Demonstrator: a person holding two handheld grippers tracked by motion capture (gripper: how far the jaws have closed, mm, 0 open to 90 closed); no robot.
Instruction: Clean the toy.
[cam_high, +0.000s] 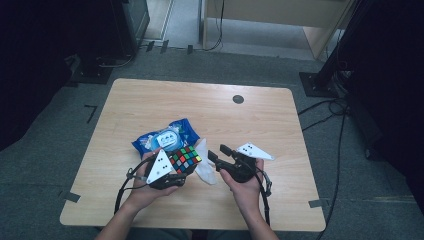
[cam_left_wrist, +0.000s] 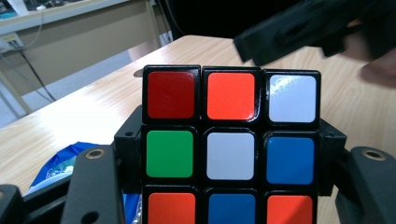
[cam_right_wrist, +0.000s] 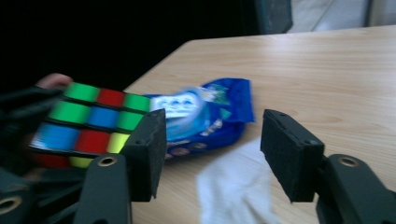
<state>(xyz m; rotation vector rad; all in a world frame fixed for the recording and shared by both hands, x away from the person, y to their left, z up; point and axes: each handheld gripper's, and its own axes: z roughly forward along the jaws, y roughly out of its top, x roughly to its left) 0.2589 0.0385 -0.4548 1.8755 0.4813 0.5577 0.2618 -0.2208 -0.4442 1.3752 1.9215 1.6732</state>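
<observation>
The wooden table (cam_high: 150, 100) carries all items; its surface is bare apart from a small dark round disc (cam_high: 238, 99) near the far edge and the group of items toward the near edge.

A blue wet-wipe packet (cam_high: 165, 138) lies flat on the table just beyond the left gripper. In the right gripper view the blue wet-wipe packet (cam_right_wrist: 210, 116) sits behind the cube and beyond the jaws, with its white label facing up.

A white wipe sheet (cam_high: 206, 162) lies on the table between the two grippers, touching the packet's near corner. In the right gripper view the white wipe sheet (cam_right_wrist: 233, 186) lies below the gap between the jaws.

The left gripper (cam_high: 176, 170), held in the person's left hand (cam_high: 145, 192), clamps a colour-puzzle cube (cam_high: 185, 159). The cube is raised off the table, just in front of the packet and tilted. In the left gripper view the colour-puzzle cube (cam_left_wrist: 231, 144) sits between the jaws with one jaw pressed against each side face; the visible face shows red, orange and white tiles on top, green, white and blue in the middle, orange, blue and orange below.

The right gripper (cam_high: 217, 154), held in the person's right hand (cam_high: 245, 187), points at the cube from the right. Its jaws stand wide apart and hold nothing. In the right gripper view the left jaw is near the cube's (cam_right_wrist: 88, 123) corner; whether they touch cannot be told.
</observation>
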